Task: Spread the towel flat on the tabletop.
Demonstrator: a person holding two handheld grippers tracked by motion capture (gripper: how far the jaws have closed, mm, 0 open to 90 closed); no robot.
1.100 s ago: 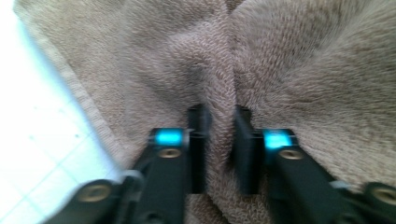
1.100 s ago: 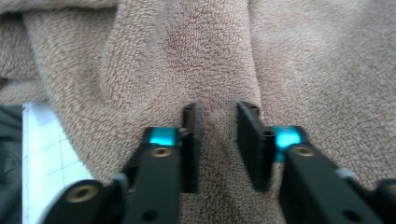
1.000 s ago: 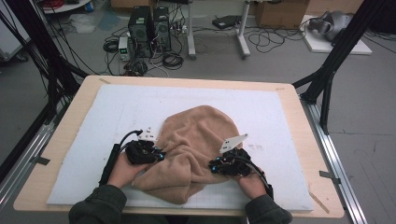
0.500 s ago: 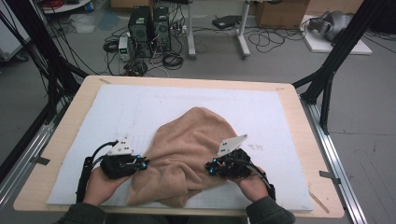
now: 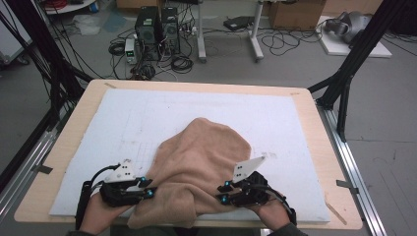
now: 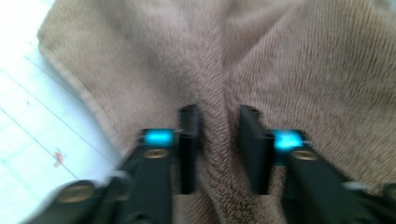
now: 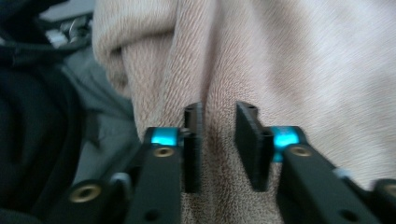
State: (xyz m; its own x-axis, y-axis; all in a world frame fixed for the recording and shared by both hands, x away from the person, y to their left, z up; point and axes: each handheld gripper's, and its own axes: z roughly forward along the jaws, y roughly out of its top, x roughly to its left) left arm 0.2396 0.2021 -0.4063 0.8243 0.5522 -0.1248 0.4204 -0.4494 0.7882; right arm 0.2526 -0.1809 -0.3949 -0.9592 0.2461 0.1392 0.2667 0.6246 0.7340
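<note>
Pinching the tan towel, both tools crowd the white mat's near edge.

Even, soft light; both gripper views blurred (especially edges).

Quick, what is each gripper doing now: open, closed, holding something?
Left gripper: closed on a fold of the brown towel.
Right gripper: closed on a fold of the same towel.

High view overhead, gripper views close, blurry
</note>
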